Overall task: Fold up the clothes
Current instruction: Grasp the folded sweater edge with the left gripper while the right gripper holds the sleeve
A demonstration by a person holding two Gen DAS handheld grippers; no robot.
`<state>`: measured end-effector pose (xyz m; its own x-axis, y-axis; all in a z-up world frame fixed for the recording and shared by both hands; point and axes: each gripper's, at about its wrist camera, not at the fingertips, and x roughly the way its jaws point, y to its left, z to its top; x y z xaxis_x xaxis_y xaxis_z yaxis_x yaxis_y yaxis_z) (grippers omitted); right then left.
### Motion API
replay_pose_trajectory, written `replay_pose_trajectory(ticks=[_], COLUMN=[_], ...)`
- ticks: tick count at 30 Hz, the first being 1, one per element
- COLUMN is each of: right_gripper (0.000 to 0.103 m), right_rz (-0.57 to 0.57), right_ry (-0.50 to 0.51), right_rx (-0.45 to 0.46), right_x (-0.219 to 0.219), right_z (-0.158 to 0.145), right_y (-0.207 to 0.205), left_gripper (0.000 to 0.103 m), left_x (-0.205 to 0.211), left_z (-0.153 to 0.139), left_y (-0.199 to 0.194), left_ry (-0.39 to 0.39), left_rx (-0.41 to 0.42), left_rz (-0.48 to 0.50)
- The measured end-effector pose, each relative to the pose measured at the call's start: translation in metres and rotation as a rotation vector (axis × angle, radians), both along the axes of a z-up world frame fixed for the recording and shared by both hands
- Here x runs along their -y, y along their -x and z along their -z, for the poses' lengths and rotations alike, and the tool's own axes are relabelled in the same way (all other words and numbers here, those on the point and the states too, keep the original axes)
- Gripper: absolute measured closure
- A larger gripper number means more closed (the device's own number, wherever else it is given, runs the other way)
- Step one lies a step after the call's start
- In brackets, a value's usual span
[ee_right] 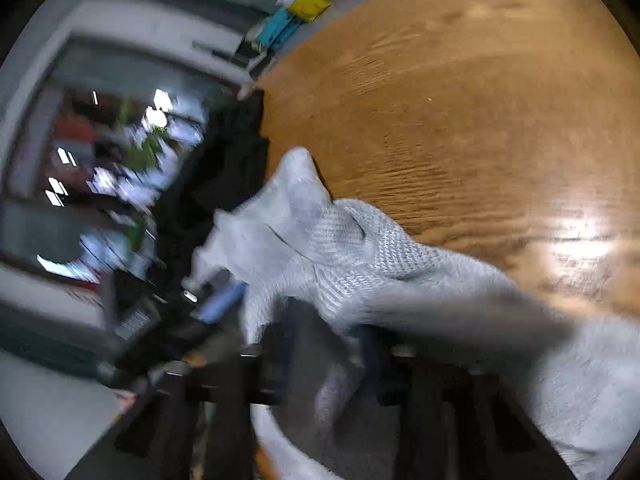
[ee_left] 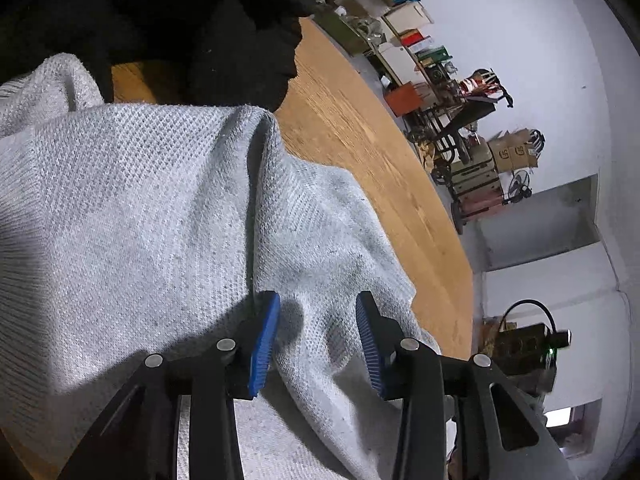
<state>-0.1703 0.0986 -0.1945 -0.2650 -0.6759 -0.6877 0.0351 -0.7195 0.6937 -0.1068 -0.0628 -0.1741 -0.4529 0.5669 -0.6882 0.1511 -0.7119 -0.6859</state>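
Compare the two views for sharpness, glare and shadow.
Left wrist view: sharp, the knit of the grey garment is crisp, with the tool's shadow falling on it; edges bend from fisheye. Right wrist view: motion-blurred, worst at the left background, with a bright glare patch on the table.

A round wooden table with orange-brown grain [ee_left: 360, 128] is filling the middle of both views, light glaring off its top in the right wrist view. Stacked cardboard boxes [ee_left: 516, 152] are sitting against the white wall [ee_left: 540, 40] beyond it, beside a black metal stand [ee_left: 460, 120]. A yellow flat packet [ee_right: 310, 4] and a turquoise box [ee_right: 276, 30] are lying on the floor past the table's edge.
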Motion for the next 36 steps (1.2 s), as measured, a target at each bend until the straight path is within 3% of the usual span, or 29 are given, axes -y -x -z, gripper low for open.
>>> replay_pose_trajectory(ticks=[1,2,4,5,7,12,14,16,18,21,24,26,27,28,31,34,36], right_gripper=[0.093,0.094,0.095,0.095,0.102,0.1,0.094,0.036,0.033,0.033,0.059,0.076,0.09,0.096,0.097,0.097,0.097], right_rz=[-0.035,-0.058,-0.033,0.019,0.087,0.162,0.089,0.022,-0.045,-0.07,-0.123,-0.151,-0.146,-0.14,-0.069,-0.068,-0.093], right_ry=[-0.05,-0.072,-0.117,-0.165,-0.244,-0.395,-0.238,-0.155,-0.072,-0.128,-0.111,-0.047,-0.063,-0.079,-0.264,-0.389,-0.528], right_rx=[-0.007,-0.012,-0.058,-0.103,-0.153,-0.175,-0.169,-0.138,-0.107,-0.01,0.089,0.095,0.06,0.025,-0.153,-0.228,-0.28], right_x=[0.006,0.008,-0.001,-0.016,-0.035,-0.054,-0.05,-0.046,-0.041,-0.037,-0.032,-0.028,-0.026,-0.025,-0.029,-0.019,-0.003], right_z=[-0.002,-0.004,-0.018,-0.028,-0.039,-0.045,-0.057,-0.061,-0.066,-0.044,-0.016,-0.01,-0.016,-0.022,-0.054,-0.065,-0.053], right_y=[-0.002,-0.003,0.002,0.007,0.016,0.043,0.03,0.013,-0.005,-0.008,-0.014,-0.016,-0.015,-0.013,-0.004,0.015,0.025], left_gripper=[0.063,0.067,0.091,0.095,0.097,0.097,0.097,0.097,0.097,0.097,0.097,0.097,0.097,0.097,0.097,0.097,0.097], left_x=[0.0,-0.001,-0.007,-0.012,-0.019,-0.022,-0.019,-0.017,-0.015,-0.013,-0.016,-0.015,-0.014,-0.014,-0.013,-0.014,-0.012], left_z=[-0.002,-0.003,-0.007,-0.008,-0.009,-0.012,-0.012,-0.012,-0.011,-0.01,-0.007,-0.006,-0.006,-0.006,-0.007,-0.01,-0.011], left_y=[-0.001,-0.003,0.001,0.004,0.012,0.025,0.027,0.028,0.029,0.029,0.024,0.026,0.027,0.027,0.028,0.03,0.03], left_ry=[0.037,0.074,0.187,0.247,0.307,0.341,0.328,0.318,0.31,0.305,0.33,0.329,0.322,0.317,0.308,0.307,0.294], left_rx=[0.0,0.0,0.022,0.042,0.075,0.116,0.116,0.115,0.115,0.111,0.1,0.1,0.103,0.102,0.093,0.065,0.045], left_rz=[-0.001,-0.002,0.012,0.023,0.038,0.066,0.075,0.076,0.075,0.077,0.088,0.092,0.09,0.084,0.067,0.062,0.05])
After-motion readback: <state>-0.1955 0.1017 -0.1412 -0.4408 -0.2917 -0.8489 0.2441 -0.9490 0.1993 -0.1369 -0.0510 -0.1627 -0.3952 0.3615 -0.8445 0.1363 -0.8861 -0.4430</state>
